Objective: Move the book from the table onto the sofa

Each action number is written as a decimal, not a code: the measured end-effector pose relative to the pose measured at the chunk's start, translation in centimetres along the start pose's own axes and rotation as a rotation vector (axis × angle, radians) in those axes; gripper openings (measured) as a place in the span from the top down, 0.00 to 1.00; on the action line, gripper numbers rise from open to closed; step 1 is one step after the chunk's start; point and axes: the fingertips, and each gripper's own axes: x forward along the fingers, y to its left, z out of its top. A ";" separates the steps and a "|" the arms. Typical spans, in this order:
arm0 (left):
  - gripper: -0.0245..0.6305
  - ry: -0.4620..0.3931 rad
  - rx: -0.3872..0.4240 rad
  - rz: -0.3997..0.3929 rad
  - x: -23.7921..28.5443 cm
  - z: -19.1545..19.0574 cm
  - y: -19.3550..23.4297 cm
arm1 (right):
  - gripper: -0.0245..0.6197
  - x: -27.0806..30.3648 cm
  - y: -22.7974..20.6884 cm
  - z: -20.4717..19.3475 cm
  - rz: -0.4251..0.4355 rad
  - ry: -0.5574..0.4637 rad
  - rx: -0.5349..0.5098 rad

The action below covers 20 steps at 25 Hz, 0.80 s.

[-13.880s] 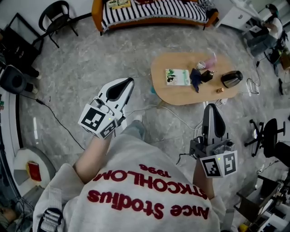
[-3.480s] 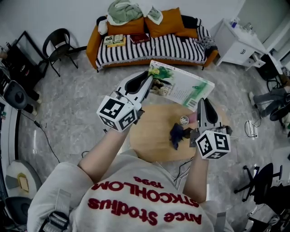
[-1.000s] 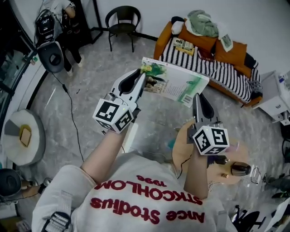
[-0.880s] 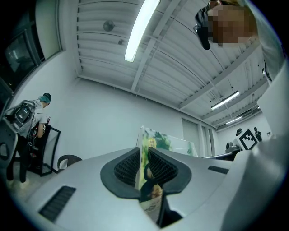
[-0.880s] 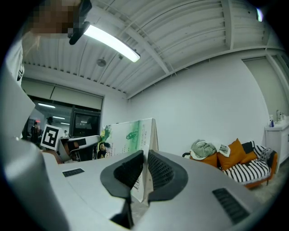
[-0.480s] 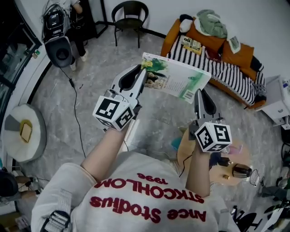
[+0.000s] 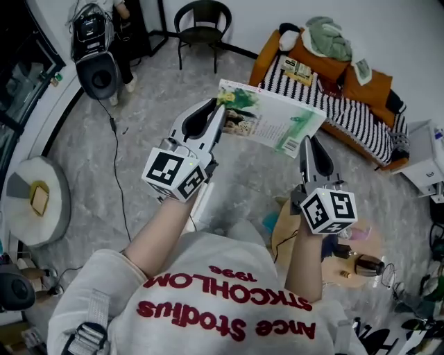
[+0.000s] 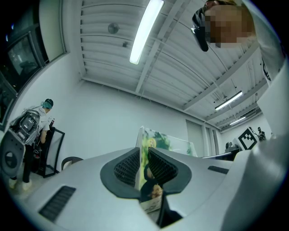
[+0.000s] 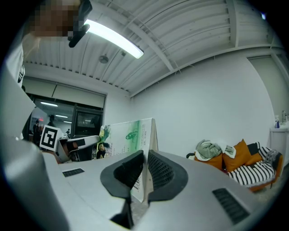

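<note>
While the book (image 7: 272, 123) hangs in the air short of the sofa (image 7: 355, 119), over bare floor (image 7: 149, 132) and clear of the table (image 7: 283, 232), the carrying step of the task is in hand, as I judge it. The left gripper (image 7: 219, 112) has its jaws clenched on the book's illustrated end, the end farther from the sofa. The right gripper (image 7: 306, 143) has its jaws clenched on the opposite end, nearer the sofa. Each gripper view shows ribbed pads pressing on the pages from both sides. The book lies roughly flat between the two, cover up. The next move calls for closing the remaining gap to the sofa and lowering the book onto a bare stretch of the striped seat. It should land away from the printed item already lying at the seat's far end. Both jaws should then let go together so that neither end drops first. By count there is one carried book, two grippers, one sofa and one table. On the sofa sit two orange cushions (image 7: 316, 64) and one green garment (image 7: 328, 31), and one black chair (image 7: 201, 19) stands well apart from it.
</note>
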 end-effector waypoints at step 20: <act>0.86 0.010 0.040 0.015 6.5 -2.1 2.3 | 0.87 6.2 -5.2 -0.5 0.002 -0.009 0.035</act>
